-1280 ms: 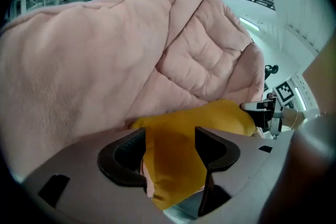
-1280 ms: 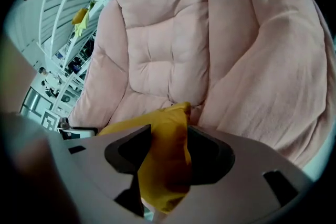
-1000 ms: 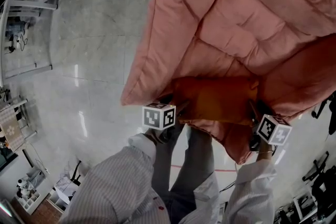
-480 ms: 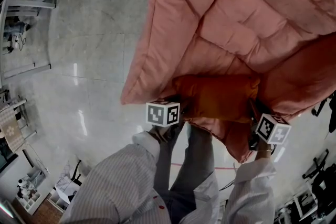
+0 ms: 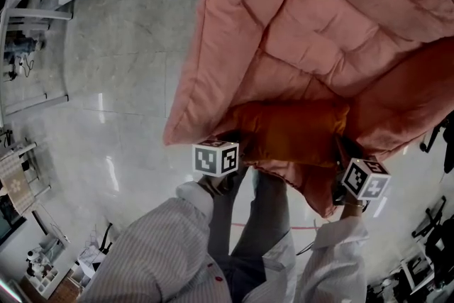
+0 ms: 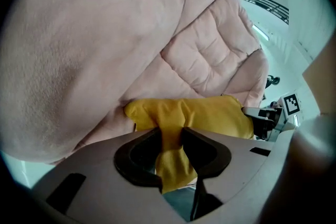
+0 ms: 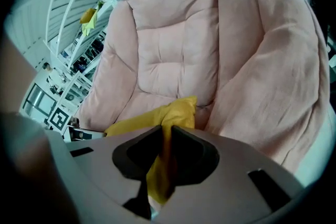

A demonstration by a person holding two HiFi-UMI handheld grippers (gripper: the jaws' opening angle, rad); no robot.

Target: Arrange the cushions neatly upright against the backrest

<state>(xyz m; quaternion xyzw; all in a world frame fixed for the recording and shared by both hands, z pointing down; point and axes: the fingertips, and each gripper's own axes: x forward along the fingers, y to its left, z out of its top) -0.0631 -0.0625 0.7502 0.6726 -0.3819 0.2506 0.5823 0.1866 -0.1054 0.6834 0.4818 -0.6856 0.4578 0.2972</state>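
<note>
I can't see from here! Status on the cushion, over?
Jaws just been closing: left gripper and right gripper pinch cushion ends. Cushion lying on chair, not upright. Nothing in the way.

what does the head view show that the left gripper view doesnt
Head view only: the glossy floor, the person's striped sleeves, and the marker cube on the left gripper.
Left gripper view only: that gripper's jaws, which have just been closing, pinching a fold of the yellow cushion.
Both: the cushion lying on the pink padded chair, and the right gripper at its other end; its jaws have also just been closing, on cushion fabric, as the right gripper view shows.
</note>
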